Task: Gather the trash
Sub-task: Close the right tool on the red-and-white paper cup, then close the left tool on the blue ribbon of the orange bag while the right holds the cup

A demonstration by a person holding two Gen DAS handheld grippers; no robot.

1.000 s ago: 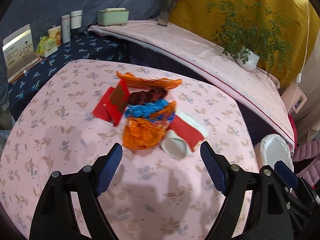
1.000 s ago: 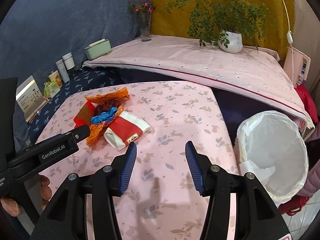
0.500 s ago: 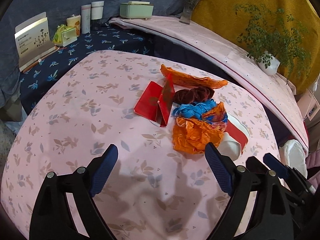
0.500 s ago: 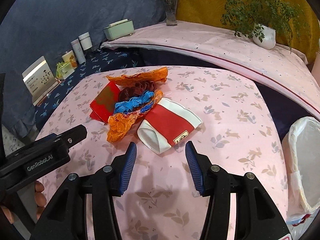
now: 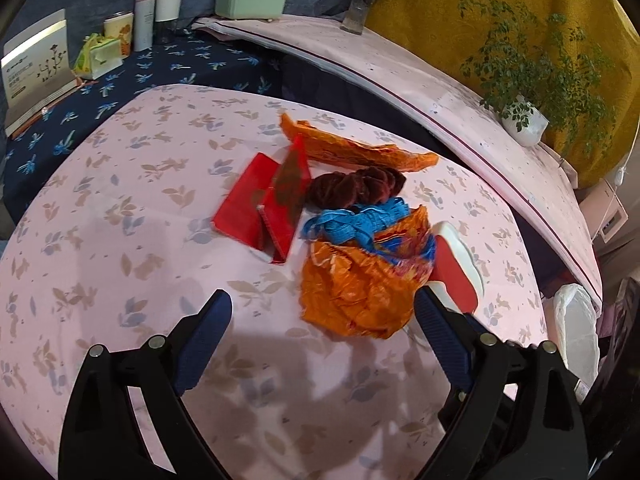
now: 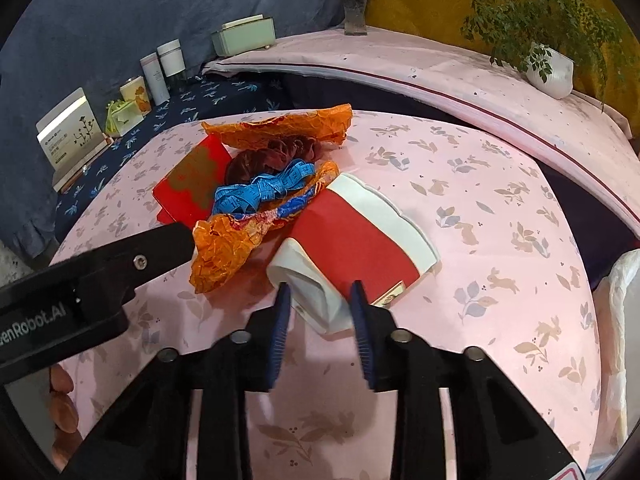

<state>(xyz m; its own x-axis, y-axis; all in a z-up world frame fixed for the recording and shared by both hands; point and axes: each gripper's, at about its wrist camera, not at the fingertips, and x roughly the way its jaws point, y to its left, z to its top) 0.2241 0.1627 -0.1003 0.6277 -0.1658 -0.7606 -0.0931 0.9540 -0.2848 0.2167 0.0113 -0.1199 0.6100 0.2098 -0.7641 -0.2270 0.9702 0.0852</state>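
Note:
A pile of trash lies on the pink floral table: a flattened red and white paper cup, a crumpled orange wrapper, a blue measuring tape, a dark red scrunchie, a red envelope and a long orange wrapper. My right gripper has its fingers on both sides of the cup's near end, with a small gap. My left gripper is open just in front of the crumpled orange wrapper.
A white-lined trash bin stands off the table's right edge. Boxes and tins sit on the dark blue cloth at the back left. A potted plant and a flower vase stand on the pink shelf behind.
Both grippers have moved in toward the pile. My right gripper has narrowed and now straddles the cup's near end. My left gripper has come closer to the orange wrapper.

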